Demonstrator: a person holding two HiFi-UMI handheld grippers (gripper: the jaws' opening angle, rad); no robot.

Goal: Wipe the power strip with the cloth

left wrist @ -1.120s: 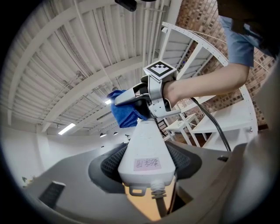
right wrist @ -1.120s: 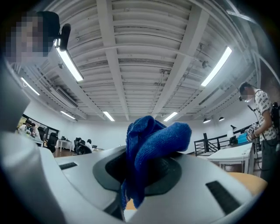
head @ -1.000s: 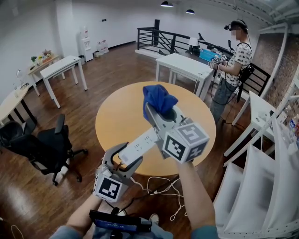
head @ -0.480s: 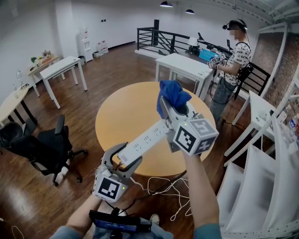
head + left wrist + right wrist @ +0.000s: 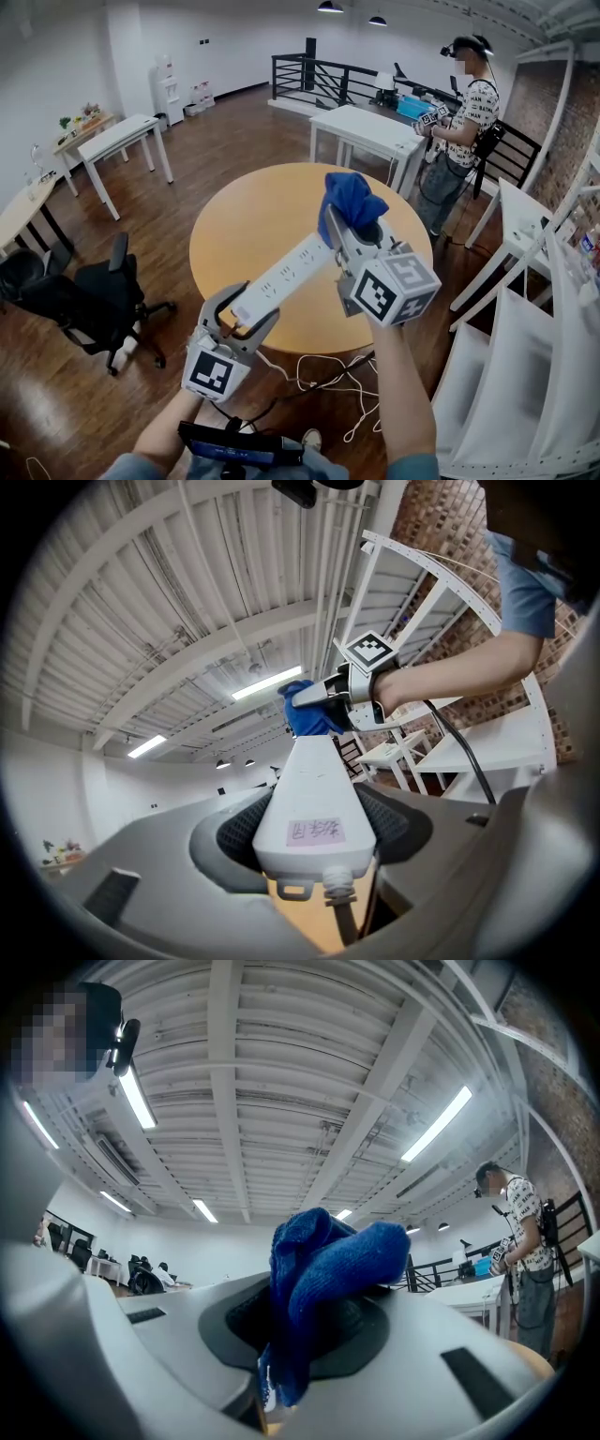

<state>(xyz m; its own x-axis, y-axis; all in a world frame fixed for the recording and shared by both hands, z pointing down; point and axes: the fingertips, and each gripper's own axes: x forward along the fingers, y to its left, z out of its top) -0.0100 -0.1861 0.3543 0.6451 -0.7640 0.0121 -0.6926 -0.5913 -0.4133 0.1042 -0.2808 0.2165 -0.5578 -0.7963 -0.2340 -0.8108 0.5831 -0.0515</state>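
The jaws of the left gripper (image 5: 246, 317) are clamped on the cabled end of the white power strip (image 5: 281, 278). The strip juts from them up and to the right through the middle of the head view, held above the round wooden tabletop (image 5: 234, 225). The jaws of the right gripper (image 5: 354, 225) pinch a bunched blue cloth (image 5: 349, 199), which sits at the strip's far end, just right of centre.

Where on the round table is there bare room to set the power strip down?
The round table shows bare across its left half, between the power strip and the rim. It is crowded near-right, where the left gripper holds the strip and the right gripper the cloth.
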